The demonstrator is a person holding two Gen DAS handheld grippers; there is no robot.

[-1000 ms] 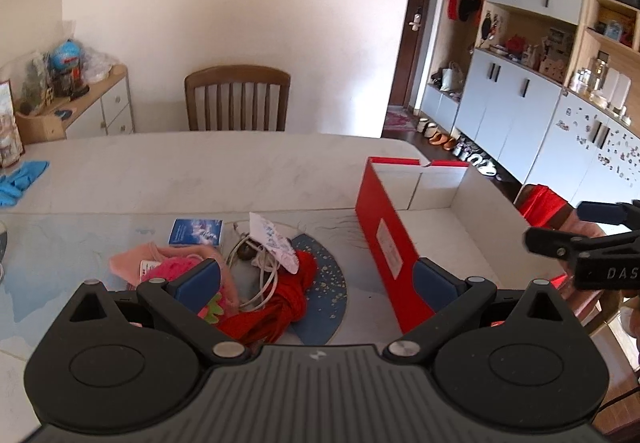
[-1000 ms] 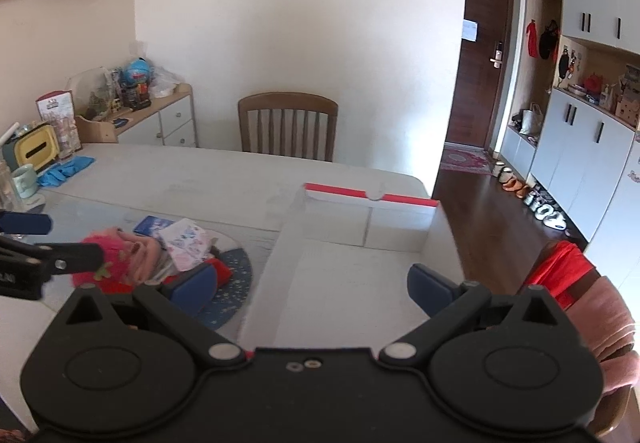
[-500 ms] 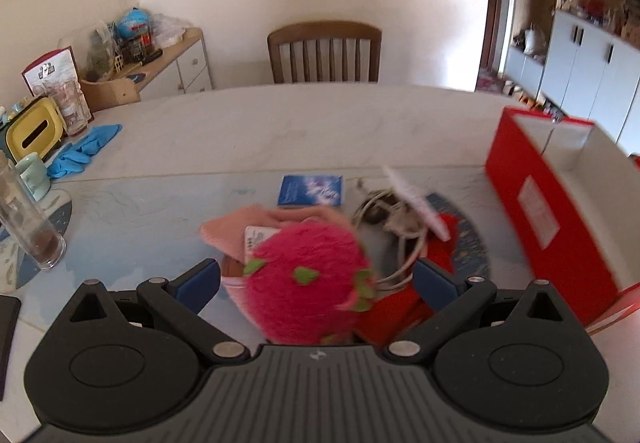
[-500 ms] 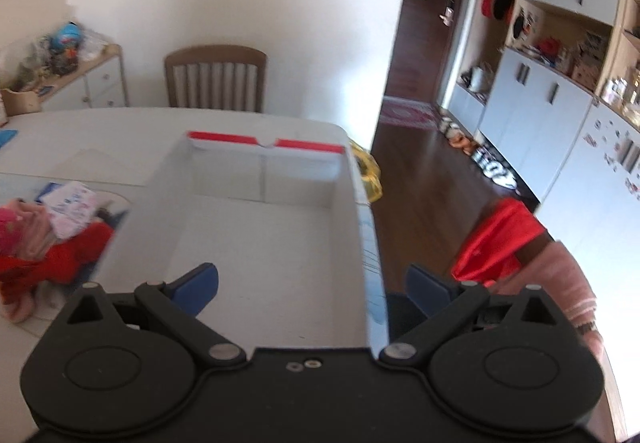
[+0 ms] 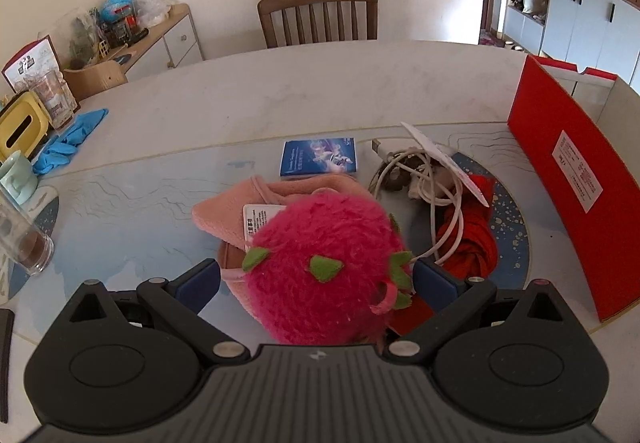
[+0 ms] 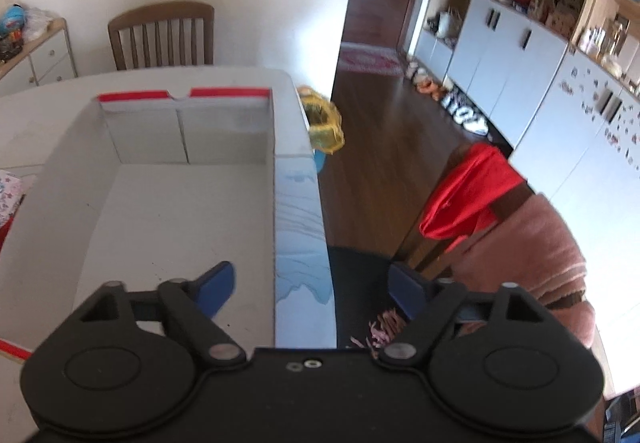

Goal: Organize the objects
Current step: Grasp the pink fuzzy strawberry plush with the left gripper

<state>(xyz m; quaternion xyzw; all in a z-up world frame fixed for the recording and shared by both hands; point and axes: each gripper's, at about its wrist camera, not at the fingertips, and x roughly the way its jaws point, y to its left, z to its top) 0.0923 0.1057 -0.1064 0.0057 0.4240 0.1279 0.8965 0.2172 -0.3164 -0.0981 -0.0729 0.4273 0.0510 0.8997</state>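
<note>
Currently my left hand-held gripper (image 5: pixel 316 281) is spread wide, with the fuzzy pink strawberry plush (image 5: pixel 324 267) sitting between its blue pads (image 5: pixel 198 279); can't tell if either pad touches it. Plush rests on a pink cloth (image 5: pixel 240 203) with a white tag, on the bench (image 5: pixel 280 83). Ahead of the plush: a small blue booklet (image 5: pixel 318 157). Ahead and to the right: a coiled white cable (image 5: pixel 416 179), a white card (image 5: pixel 444 163) tilted over it, and a red cloth (image 5: pixel 472 239), all over a dark blue speckled mat (image 5: pixel 516 227). Far right of that gripper stands the red box (image 5: pixel 560 179), open top, white inside. Left edge: a glass (image 5: pixel 24 243), a mint mug (image 5: pixel 16 175), blue gloves (image 5: pixel 68 139), a yellow tissue holder (image 5: pixel 20 123). A wooden chair (image 5: pixel 320 15) sits at the far side of the bench.

My right hand-held gripper (image 6: pixel 310 289) is also spread, holding nothing. It straddles the right wall of the box (image 6: pixel 276 203): left pad over the bare white box floor, right pad out past the bench edge above the dark wood floor (image 6: pixel 380 163). To its right, a chair draped in red and pink fabric (image 6: pixel 520 211).
</note>
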